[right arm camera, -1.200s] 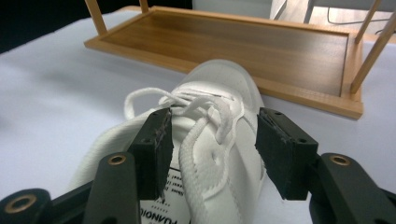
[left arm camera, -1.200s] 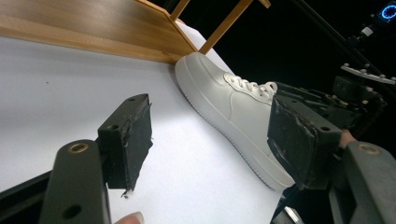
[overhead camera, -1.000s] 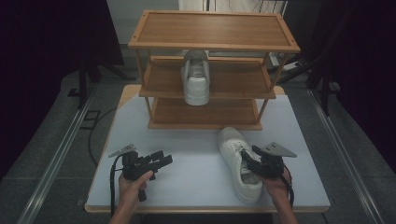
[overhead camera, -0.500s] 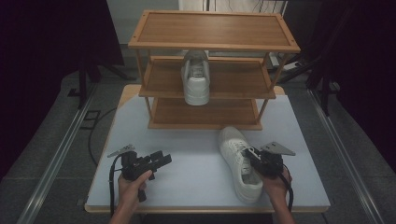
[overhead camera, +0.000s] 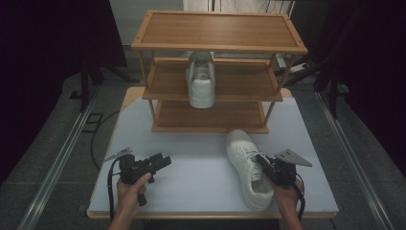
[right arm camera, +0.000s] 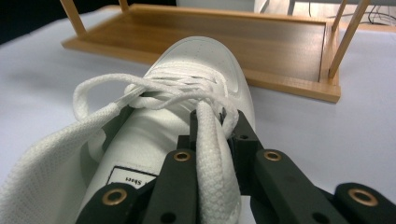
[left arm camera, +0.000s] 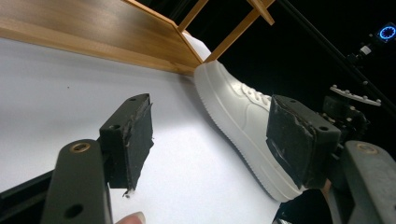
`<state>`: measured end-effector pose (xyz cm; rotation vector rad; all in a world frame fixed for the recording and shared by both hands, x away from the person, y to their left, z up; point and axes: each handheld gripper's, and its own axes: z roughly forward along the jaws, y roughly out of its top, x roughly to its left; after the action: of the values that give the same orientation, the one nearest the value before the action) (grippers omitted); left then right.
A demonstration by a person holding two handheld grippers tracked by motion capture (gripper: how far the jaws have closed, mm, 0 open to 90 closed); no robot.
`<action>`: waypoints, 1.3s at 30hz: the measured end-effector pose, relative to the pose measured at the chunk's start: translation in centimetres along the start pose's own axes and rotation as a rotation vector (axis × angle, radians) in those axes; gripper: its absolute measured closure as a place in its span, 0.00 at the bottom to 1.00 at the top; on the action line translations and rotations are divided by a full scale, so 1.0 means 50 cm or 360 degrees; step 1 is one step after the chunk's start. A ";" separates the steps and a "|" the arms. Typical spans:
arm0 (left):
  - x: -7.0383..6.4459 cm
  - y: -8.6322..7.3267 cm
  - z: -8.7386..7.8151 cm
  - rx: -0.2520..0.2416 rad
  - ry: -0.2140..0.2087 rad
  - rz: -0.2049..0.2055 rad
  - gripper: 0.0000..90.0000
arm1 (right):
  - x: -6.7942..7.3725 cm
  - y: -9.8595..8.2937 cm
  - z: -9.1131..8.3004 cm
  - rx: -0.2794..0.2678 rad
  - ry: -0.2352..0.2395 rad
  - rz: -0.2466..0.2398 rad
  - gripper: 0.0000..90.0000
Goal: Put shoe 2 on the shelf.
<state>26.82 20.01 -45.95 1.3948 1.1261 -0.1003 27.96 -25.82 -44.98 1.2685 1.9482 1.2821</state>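
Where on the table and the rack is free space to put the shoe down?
Free: the bottom shelf, the top shelf, and the table between the left gripper and the shoe. Crowded: the middle shelf's centre, where the second shoe sits.

The sneaker (overhead camera: 250,167) on the pale grey-white surface (overhead camera: 191,172) is plain white, laces (right arm camera: 205,135) included. The rack (overhead camera: 215,72) is warm brown wood grain, holding another white shoe (overhead camera: 201,79). Both grippers are black.
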 end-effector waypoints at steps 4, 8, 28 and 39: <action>-0.004 -0.001 0.001 0.0000 -0.0012 0.0004 0.35 | 0.001 -0.001 -0.017 -0.0079 0.0068 0.0099 0.92; -0.005 0.000 -0.001 -0.0006 -0.0020 0.0011 0.35 | 0.005 0.004 -0.028 -0.0136 0.0125 0.0130 0.92; -0.009 0.001 -0.003 0.0016 -0.0025 0.0052 0.36 | 0.032 0.063 -0.096 -0.0423 0.0292 0.0295 0.92; -0.011 0.004 -0.004 0.0023 -0.0039 0.0056 0.35 | 0.031 0.098 -0.114 -0.0531 0.0299 0.0362 0.92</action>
<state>26.57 19.92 -45.40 1.4224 1.0822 -0.1001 24.95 -26.32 -37.92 1.2600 1.6481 1.8110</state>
